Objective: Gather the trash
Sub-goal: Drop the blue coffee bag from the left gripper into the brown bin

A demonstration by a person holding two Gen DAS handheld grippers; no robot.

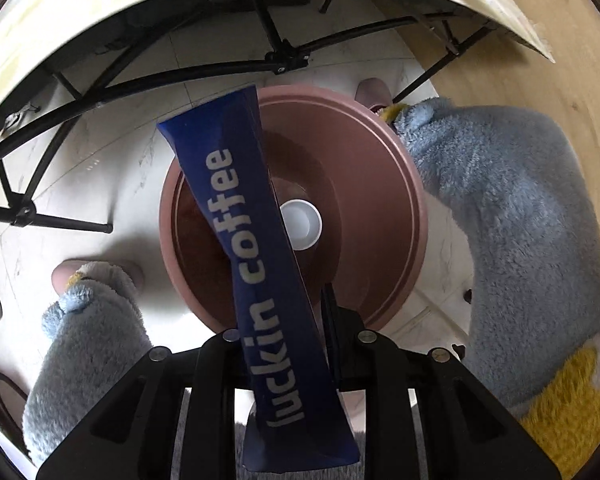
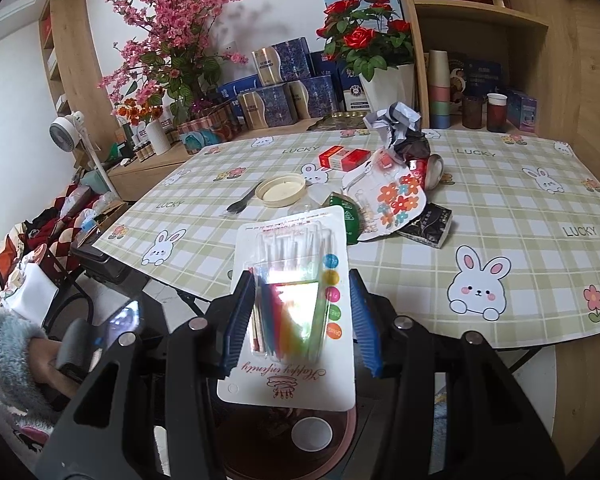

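Below table edge: one bin (image 1: 380,208), one coffee sachet (image 1: 260,240), one white cup (image 1: 302,224).

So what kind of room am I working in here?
Most likely a home living or dining room: a folding table with a bunny-print cover, wooden shelves, artificial flowers, and a bin on the tiled floor.

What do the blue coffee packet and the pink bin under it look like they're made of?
Coffee packet: probably glossy plastic or foil film, since it shows smooth sheen and creased, flattened edges. Bin: likely matte moulded plastic, judging by its even dusty-pink colour and smooth rounded rim.
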